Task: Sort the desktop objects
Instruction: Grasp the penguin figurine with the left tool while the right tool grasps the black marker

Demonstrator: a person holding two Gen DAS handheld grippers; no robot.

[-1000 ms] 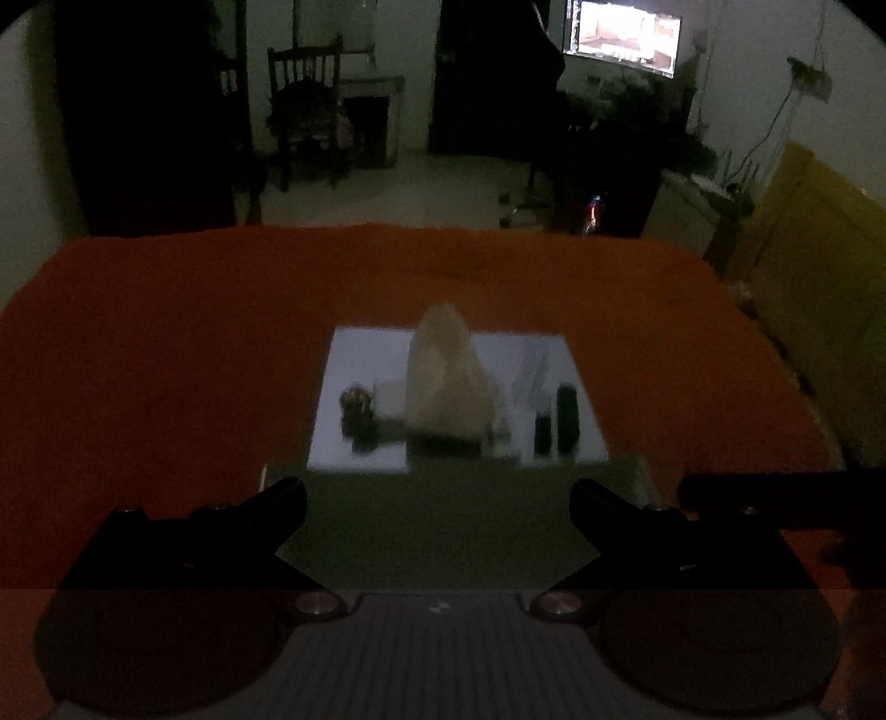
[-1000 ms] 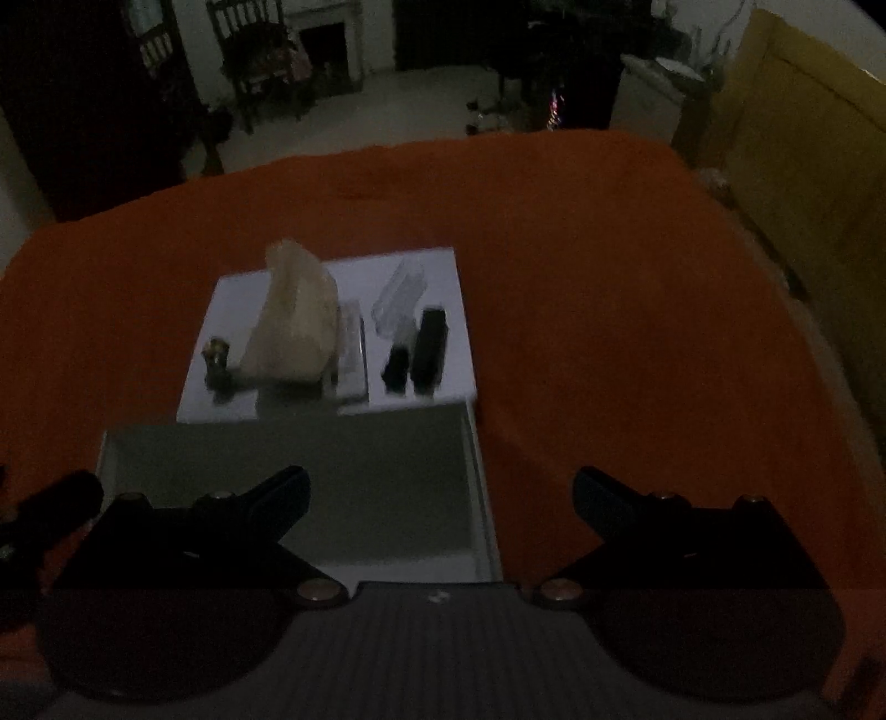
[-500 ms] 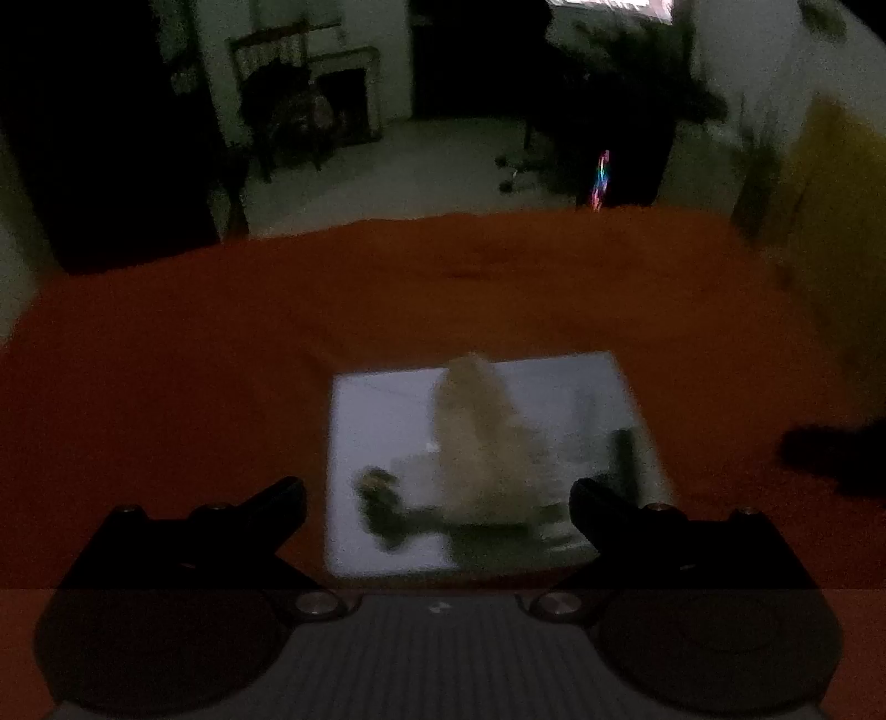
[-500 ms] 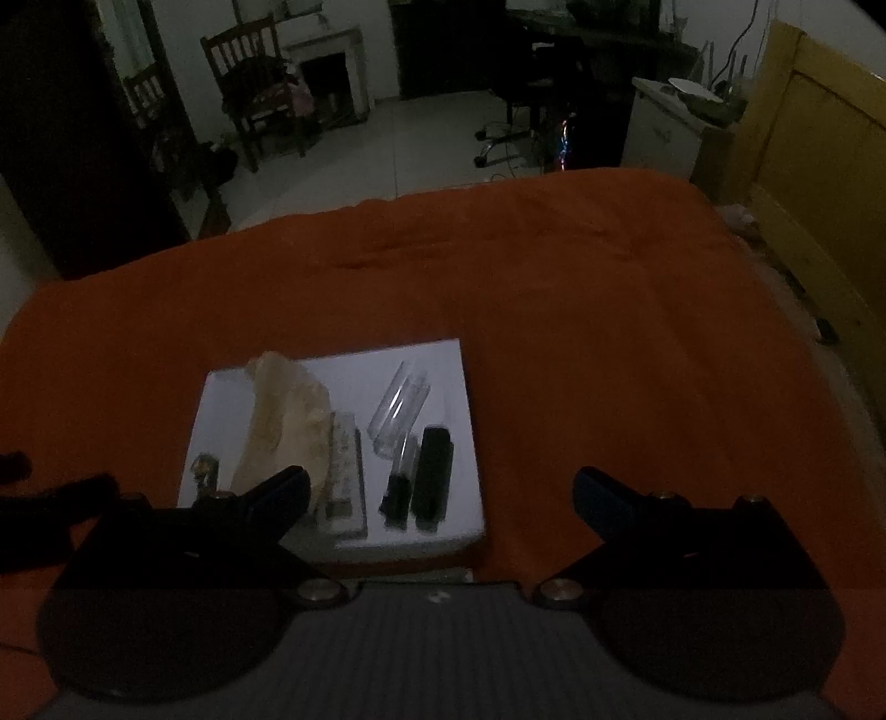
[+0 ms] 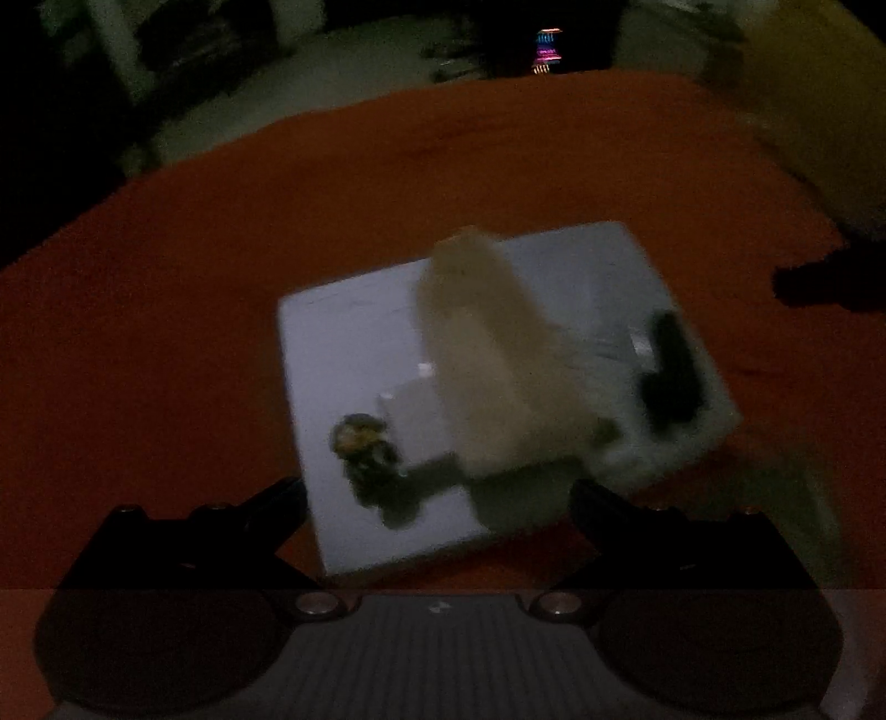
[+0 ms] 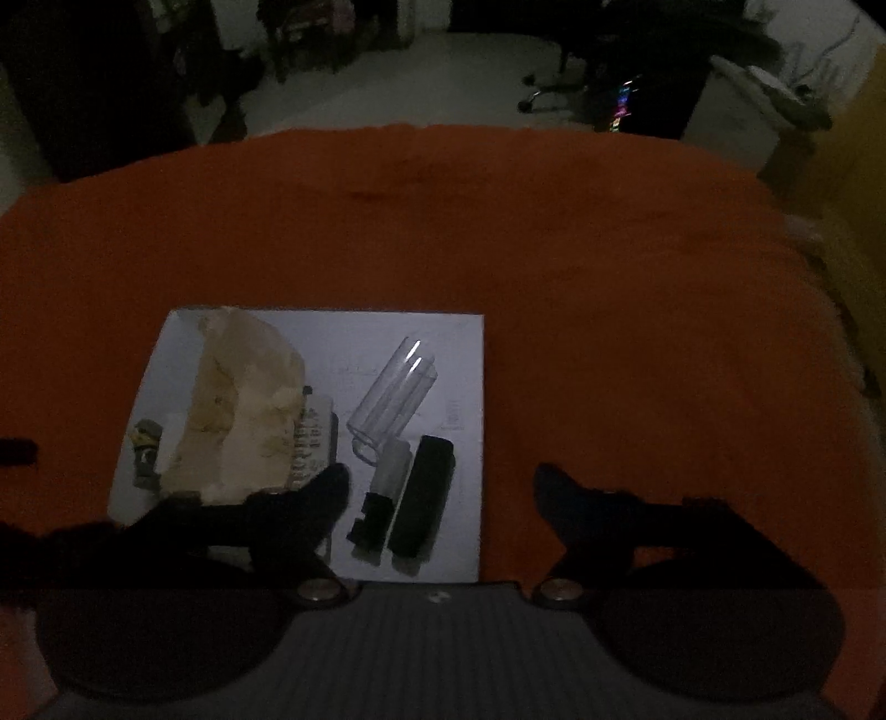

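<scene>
A white sheet (image 6: 454,343) (image 5: 343,343) lies on the orange cloth and carries the objects. On it lie a crumpled beige paper bag (image 6: 243,410) (image 5: 493,354), a small dark and yellow trinket (image 6: 147,448) (image 5: 362,443), a printed strip (image 6: 313,437), a clear plastic tube (image 6: 393,399), a black and white marker (image 6: 379,498) and a black bar (image 6: 423,493) (image 5: 670,371). My right gripper (image 6: 440,487) hovers over the marker and black bar, its jaws closing with nothing pressed between them. My left gripper (image 5: 437,498) stands open above the sheet's near edge.
The orange cloth (image 6: 609,277) covers the whole table. A yellow wooden panel (image 6: 864,166) stands at the right. Beyond the table are a dark chair (image 6: 310,33), an office chair base (image 6: 548,94) and a device with coloured lights (image 6: 623,102).
Both grippers moved forward and down toward the white sheet, past the grey box seen earlier. The right jaws narrowed. The left view turned and blurred.
</scene>
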